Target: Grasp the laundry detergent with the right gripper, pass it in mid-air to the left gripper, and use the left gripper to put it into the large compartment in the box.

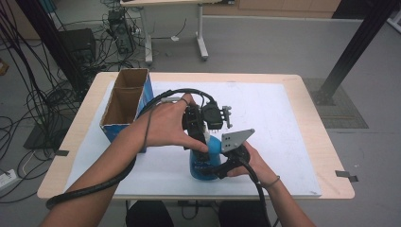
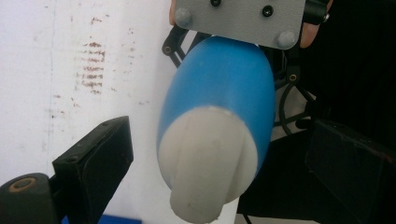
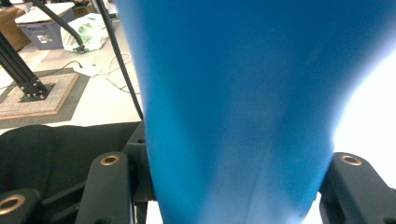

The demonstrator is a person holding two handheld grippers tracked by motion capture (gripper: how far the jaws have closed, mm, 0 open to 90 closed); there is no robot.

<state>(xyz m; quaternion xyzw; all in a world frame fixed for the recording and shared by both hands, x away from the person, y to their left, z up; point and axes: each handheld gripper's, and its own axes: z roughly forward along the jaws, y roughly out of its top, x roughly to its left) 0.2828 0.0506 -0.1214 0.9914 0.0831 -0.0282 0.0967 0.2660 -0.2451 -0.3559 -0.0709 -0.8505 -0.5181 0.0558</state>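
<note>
Grey floor with tangled cables surrounds the bench (image 1: 302,94), whose wooden top carries a white sheet across most of the frame in the high view. Nearest me, at lower centre of that view, my right claw (image 1: 218,166) is clamped on the lower body of a blue bottle (image 1: 204,161) that stands on the sheet; in the right gripper view the blue bottle (image 3: 243,112) sits between the two black jaws, its sides touching them at both edges. The grey three-cornered plate (image 1: 235,140) on that claw tilts up just right of the bottle. Above it, my left claw (image 1: 201,124) comes down over the bottle's top with my left hand (image 1: 165,124) wrapped around it. In the left gripper view the bottle's white cap (image 2: 205,163) points toward the camera, and the black jaws stand wide apart, one at lower left and one at right, neither touching the cap. Farther back, in the upper left of the high view, an open cardboard box (image 1: 126,101) with blue sides rests on the bench's left part, just beside my left forearm.
</note>
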